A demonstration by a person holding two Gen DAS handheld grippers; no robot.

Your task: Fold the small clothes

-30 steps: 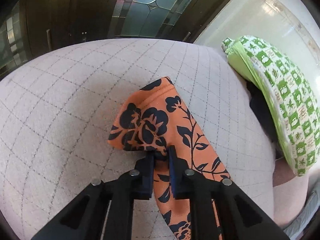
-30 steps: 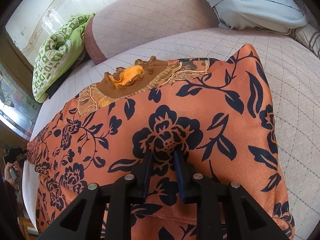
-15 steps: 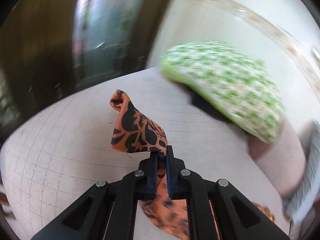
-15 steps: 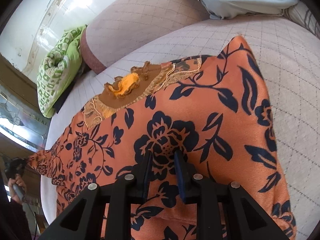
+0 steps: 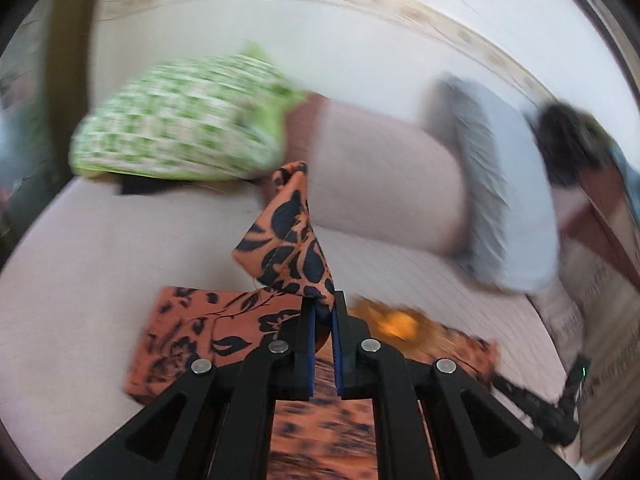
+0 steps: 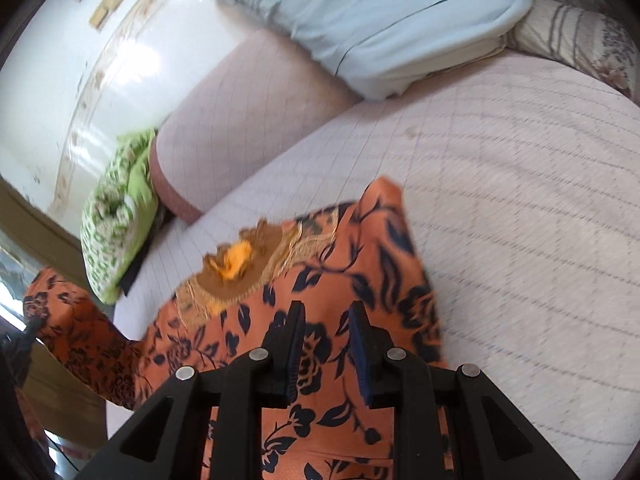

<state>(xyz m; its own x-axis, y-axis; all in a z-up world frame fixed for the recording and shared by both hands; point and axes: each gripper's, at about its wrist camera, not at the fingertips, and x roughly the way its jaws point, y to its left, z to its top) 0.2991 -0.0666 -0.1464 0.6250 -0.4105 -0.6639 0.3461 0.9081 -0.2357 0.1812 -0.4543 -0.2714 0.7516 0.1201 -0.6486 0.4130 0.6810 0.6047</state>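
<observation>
On the quilted bed (image 6: 500,200), the dress (image 6: 340,280) lies neckline toward the bolster (image 6: 240,120), its corner pinched upright by the left gripper (image 5: 322,312), the right gripper (image 6: 324,316) parted over it.

Left gripper (image 5: 323,312): jaws clamped on a raised fold of orange floral cloth (image 5: 292,248), pointing downward. Right gripper (image 6: 325,336): jaws parted, angled down, pads over the cloth; grip unclear.

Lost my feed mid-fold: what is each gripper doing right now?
Left gripper: shut on a corner of the orange floral garment.
Right gripper: jaws slightly apart over the garment; grip cannot be told.
</observation>
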